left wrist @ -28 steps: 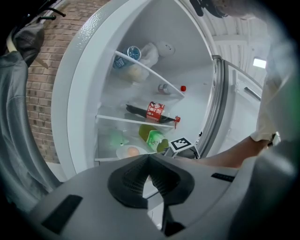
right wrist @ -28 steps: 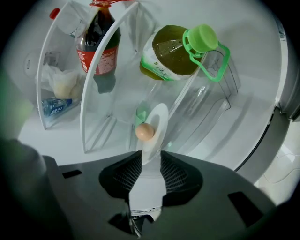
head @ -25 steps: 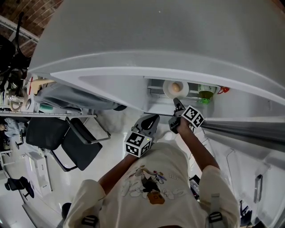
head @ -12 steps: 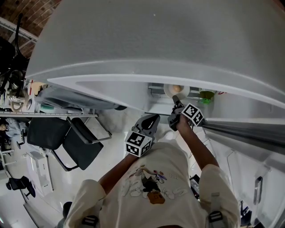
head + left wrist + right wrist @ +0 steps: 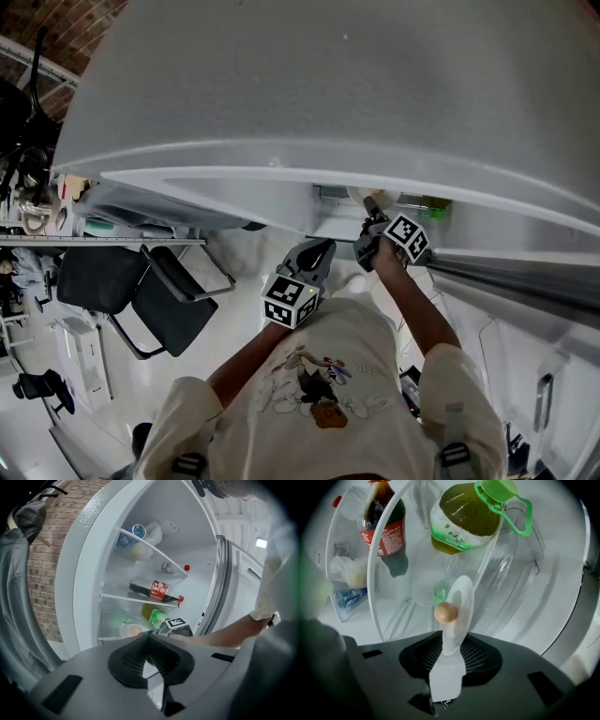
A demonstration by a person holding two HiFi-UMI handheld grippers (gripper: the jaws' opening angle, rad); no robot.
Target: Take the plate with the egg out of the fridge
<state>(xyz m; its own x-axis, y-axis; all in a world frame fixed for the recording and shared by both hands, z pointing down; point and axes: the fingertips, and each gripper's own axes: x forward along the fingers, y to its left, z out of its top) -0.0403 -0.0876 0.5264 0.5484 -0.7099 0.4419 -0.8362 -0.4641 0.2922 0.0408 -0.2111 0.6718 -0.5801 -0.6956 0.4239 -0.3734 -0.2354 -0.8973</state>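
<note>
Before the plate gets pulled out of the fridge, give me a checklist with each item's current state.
1. Rim of the plate sits between the jaws of the right gripper: ok.
2. Jaws clamped firmly on that rim: cannot tell.
3. The egg rests on the plate: ok.
4. The green-capped bottle is apart from the plate: ok.
5. The left gripper is free: ok, shut with nothing in it.
</note>
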